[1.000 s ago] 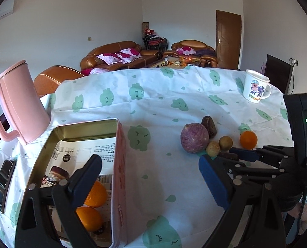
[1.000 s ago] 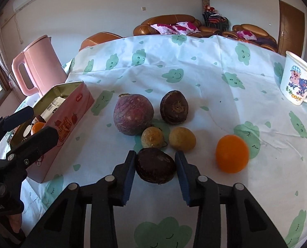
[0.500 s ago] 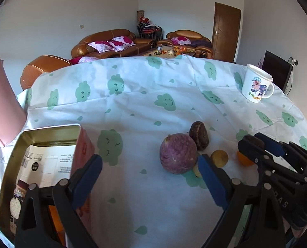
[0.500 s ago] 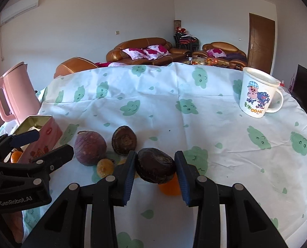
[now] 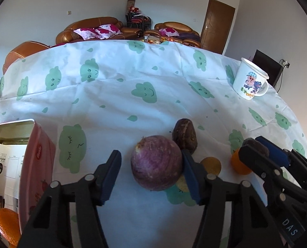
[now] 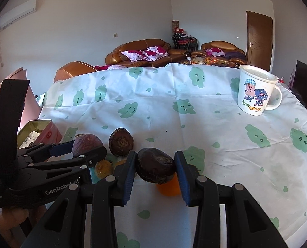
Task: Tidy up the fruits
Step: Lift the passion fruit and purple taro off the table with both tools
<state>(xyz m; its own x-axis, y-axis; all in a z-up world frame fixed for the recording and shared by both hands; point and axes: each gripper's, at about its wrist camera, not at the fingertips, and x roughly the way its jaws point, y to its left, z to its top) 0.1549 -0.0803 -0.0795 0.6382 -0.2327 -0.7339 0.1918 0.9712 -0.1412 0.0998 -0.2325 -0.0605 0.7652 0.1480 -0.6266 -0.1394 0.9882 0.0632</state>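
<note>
My right gripper point(image 6: 155, 166) is shut on a dark brown passion fruit point(image 6: 155, 165) and holds it above the table, over an orange point(image 6: 168, 189). My left gripper point(image 5: 151, 170) is open around a big purple round fruit point(image 5: 156, 162) that rests on the tablecloth; its right finger touches the fruit, its left finger stands apart. A second dark fruit point(image 5: 184, 135) lies just behind it. Small yellow-brown fruits point(image 5: 211, 165) lie to its right. The pink tin box point(image 5: 32, 165) at the left holds an orange point(image 5: 7, 226).
A white cartoon mug point(image 6: 255, 90) stands at the far right of the table. A pink kettle point(image 6: 19, 95) stands at the far left behind the tin. Sofas and a brown door are beyond the table's far edge.
My left gripper has moved from over the tin to the right and closed in around the purple fruit. My right gripper has lifted the dark fruit off the table.
</note>
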